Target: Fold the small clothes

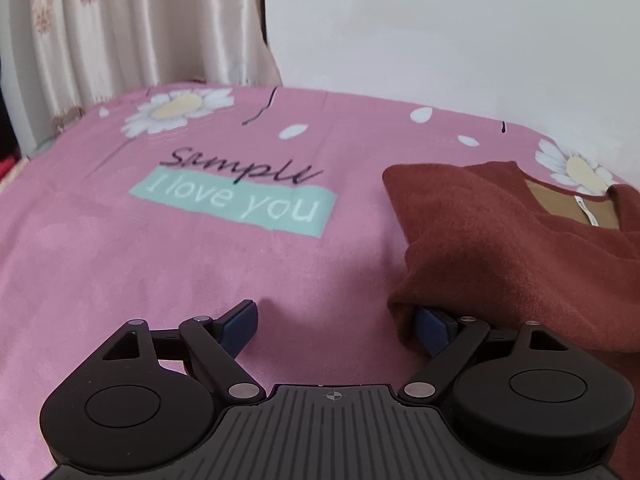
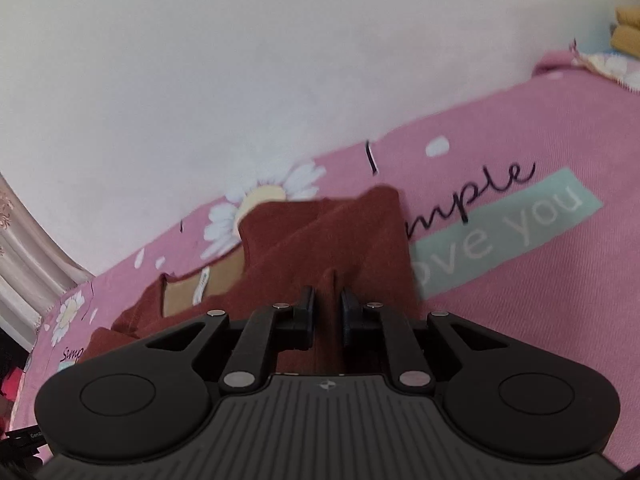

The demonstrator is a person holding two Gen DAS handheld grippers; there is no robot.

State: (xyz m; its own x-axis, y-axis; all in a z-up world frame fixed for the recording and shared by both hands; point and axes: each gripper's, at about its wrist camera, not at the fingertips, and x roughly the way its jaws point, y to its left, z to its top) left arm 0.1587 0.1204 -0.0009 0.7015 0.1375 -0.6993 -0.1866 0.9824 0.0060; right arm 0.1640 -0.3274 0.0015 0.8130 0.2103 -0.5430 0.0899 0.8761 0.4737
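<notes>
A small rust-red sweater (image 1: 500, 240) lies on a pink bedsheet (image 1: 120, 260) with white daisies and the words "I love you". Its tan inside and a little white tag show at the neck. The right gripper (image 2: 327, 312) pinches a fold of the sweater between its pads. The left gripper (image 1: 336, 320) is spread wide, with one finger (image 1: 434, 326) tucked under the sweater's edge. A cream curtain (image 1: 120, 28) hangs behind the bed.
</notes>
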